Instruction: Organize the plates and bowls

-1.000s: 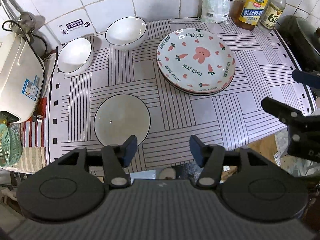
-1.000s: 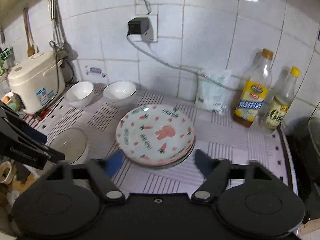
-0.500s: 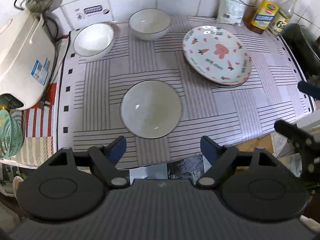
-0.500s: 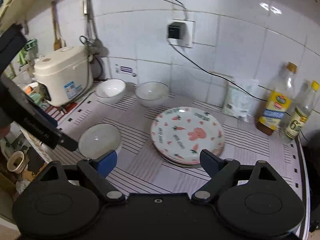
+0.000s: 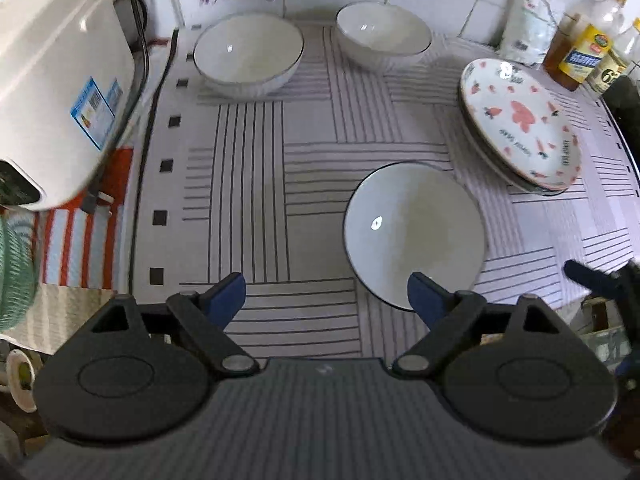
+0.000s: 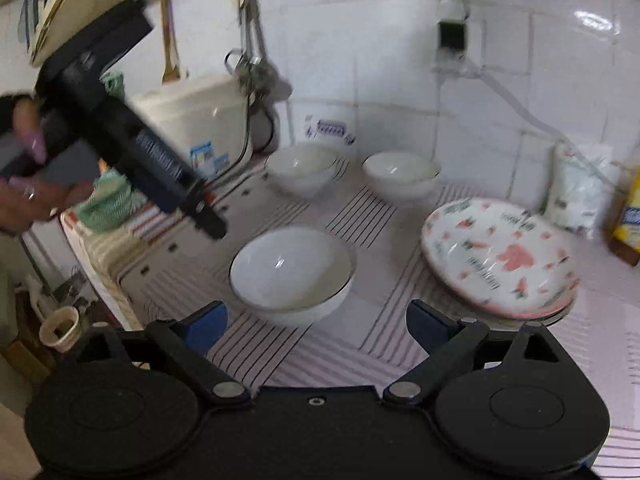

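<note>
- The left tool [image 5: 326,300] hung over the near edge of the worktop [image 5: 360,120], its jaws opening wide with nothing between them; its right-side finger overlapped the near bowl's rim in the left wrist view, though contact could not be told.
- The right tool [image 6: 316,326] was likewise opening wide and empty, aimed at the gap between the near bowl [image 6: 292,270] and the stack of plates [image 6: 500,256].
- The near bowl stood alone at the front, well apart from the two back bowls, one to the left [image 5: 248,54] and one to the right [image 5: 383,36] by the wall; it was probably the piece to be gathered first, being nearest both tools.
- The carrot-and-bear plates were already nested in one stack on the right, so the plates seemed done and the bowls still loose.
- A hand [image 6: 24,184] gripped the left tool's handle in the right wrist view.
- The worktop wore a striped plastic cover; a smooth sheet like that could let a bowl slide if nudged.
- Around it: white wall tiles, a rice cooker [image 5: 52,92] at the left, a wall socket [image 6: 452,36] with a cable, a white bag [image 5: 526,28] and bottles [image 5: 580,52] at the back right.
</note>
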Motion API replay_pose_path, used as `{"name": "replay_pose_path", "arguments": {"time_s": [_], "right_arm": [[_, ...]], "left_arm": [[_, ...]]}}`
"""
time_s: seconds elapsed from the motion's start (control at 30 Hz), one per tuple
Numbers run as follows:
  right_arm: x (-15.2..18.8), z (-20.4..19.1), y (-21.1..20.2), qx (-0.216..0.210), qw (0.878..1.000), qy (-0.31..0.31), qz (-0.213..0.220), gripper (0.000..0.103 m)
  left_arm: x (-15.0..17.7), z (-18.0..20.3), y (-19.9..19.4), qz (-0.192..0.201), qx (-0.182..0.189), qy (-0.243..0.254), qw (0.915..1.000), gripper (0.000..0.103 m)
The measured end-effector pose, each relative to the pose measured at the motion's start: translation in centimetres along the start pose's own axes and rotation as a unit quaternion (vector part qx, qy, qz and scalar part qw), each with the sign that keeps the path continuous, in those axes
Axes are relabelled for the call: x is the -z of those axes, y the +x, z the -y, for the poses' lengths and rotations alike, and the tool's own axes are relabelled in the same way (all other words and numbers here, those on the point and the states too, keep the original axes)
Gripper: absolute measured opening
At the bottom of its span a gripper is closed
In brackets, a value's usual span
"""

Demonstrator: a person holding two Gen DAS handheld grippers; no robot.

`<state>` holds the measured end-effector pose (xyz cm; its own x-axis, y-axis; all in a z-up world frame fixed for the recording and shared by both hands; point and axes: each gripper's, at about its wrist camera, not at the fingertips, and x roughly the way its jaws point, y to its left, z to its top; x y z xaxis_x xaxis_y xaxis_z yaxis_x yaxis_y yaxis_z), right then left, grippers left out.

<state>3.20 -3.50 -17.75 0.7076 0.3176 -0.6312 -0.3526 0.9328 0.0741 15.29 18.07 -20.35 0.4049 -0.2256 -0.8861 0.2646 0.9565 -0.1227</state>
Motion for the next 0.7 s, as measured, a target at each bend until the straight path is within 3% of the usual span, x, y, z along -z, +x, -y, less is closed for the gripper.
{"name": "replay_pose_path", "arguments": {"time_s": [0.23,0.43,0.5,0.57,0.7], "right_arm": [[2.4,-1.7,4.8,0.030,0.999,-0.009,-0.009,0.098],[2.8,-2.3,7.5,0.040,0.999,0.000,-0.003,0.098],[2.8,-2.4,8.1,0.047,0.999,0.004,-0.001,0.098],[2.6,-2.5,8.5,0.051,0.999,0.005,0.001,0.098],[2.3,-2.4,8.9,0.046,0.999,0.016,0.010,0.098]], "left_arm": [[0.3,-0.5,3.0,0.007,0.028,0.006,0.9996,0.076],[0.0,0.4,4.0,0.009,0.045,0.021,0.9987,0.049],[-0.2,0.3,4.2,0.007,0.058,0.017,0.9981,0.030],[-0.4,0.2,4.5,-0.003,0.067,0.007,0.9977,0.019],[-0.5,-0.1,4.9,-0.006,0.067,0.000,0.9977,0.011]]}}
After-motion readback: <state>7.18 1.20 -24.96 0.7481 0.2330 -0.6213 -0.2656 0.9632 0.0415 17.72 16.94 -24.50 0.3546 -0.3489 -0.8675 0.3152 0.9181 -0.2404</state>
